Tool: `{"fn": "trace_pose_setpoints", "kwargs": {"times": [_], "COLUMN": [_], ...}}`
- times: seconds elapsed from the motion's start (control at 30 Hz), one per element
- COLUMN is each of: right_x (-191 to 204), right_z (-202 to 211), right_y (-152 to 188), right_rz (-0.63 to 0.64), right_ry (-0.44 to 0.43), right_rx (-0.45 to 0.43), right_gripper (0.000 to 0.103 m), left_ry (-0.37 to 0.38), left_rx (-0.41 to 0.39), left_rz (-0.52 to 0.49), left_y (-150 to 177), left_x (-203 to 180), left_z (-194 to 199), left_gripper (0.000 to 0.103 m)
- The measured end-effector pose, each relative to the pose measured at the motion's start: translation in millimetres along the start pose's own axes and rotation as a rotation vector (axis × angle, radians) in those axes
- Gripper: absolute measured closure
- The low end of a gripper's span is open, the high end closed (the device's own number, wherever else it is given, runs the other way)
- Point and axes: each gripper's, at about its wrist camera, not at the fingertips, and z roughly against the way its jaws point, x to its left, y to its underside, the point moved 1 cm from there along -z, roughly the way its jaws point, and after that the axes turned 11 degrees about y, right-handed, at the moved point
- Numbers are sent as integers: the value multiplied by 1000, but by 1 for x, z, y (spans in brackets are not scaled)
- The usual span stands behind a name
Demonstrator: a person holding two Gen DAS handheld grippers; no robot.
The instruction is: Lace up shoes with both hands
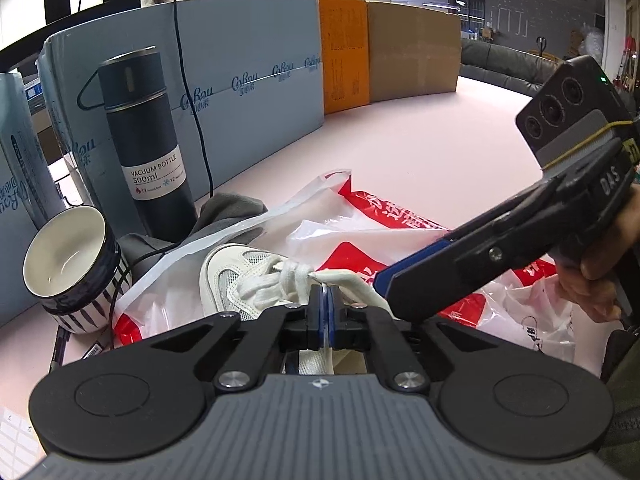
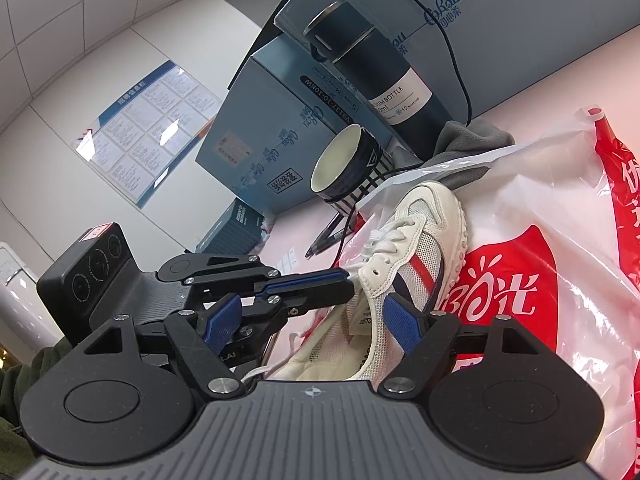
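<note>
- While the shoe (image 2: 416, 240) lay on the bag (image 2: 560, 240), the left gripper (image 1: 324, 300) pinched the lace (image 1: 352, 284).
- The right gripper (image 2: 316, 320) stood spread beside the shoe's collar.

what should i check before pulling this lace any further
1. Left gripper shut on the lace: ok.
2. Right gripper free to help: ok, open, holding nothing.
3. Shoe steady: cannot tell, it lies on a loose plastic bag.
4. Lace clear of the right gripper's fingers: cannot tell, they sit very close.
5. Bowl and bottle clear of the pull: ok, both stand beyond the shoe's toe.
</note>
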Motion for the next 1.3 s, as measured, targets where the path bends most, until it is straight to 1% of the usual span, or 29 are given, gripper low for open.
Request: {"fn": "trace_pose_setpoints", "kwargs": {"times": [0.13,0.4,0.43,0.5,0.57,0.6,0.67,0.73,0.77,0.83,0.9,0.97,1.0,1.07,1.1,1.13,1.2,1.3], "right_x": [0,-2,-2,-2,-2,-2,-8,-17,-22,-34,-48,-60,-64,-72,-74,-74,-73,-74], "right_z": [0,0,0,0,2,3,8,12,13,14,13,9,7,3,0,-2,-7,-14], "right_y": [1,4,4,4,4,4,4,2,2,-1,-7,-17,-22,-33,-38,-41,-44,-41], "right_rz": [-10,-34,-38,-38,-35,-37,-59,-103,-130,-194,-292,-395,-438,-511,-529,-531,-517,-511], "right_ry": [-4,-11,-13,-13,-14,-13,-1,10,11,3,-24,-58,-69,-86,-92,-86,-60,-59], "right_rx": [-1,-8,-9,-10,-12,-17,-44,-69,-73,-81,-81,-63,-52,-36,-24,-7,28,69], "right_gripper": [27,24,24,22,22,22,17,16,15,16,16,19,19,24,34,48,60,60], "left_ry": [-5,-27,-33,-59,-95,-109,-129,-123,-104,-65,-53,-58,-63,-90,-111,-132,-174,-238], "left_rx": [5,-41,-44,-48,-74,-94,-125,-151,-159,-152,-121,-93,-89,-88,-88,-88,-88,-87], "left_rz": [8,66,74,89,110,131,175,203,208,213,217,229,242,275,288,300,326,364], "left_y": [1,4,4,5,7,9,11,11,11,8,4,-1,-3,-6,-6,-6,-6,-7], "left_x": [0,3,3,4,5,6,8,4,0,-11,-22,-31,-34,-38,-39,-40,-42,-45], "left_z": [-6,-11,-12,-9,1,8,22,34,39,40,33,21,15,4,0,-4,-12,-24], "left_gripper": [102,101,100,89,66,64,64,64,64,64,64,64,64,64,64,64,64,64]}}
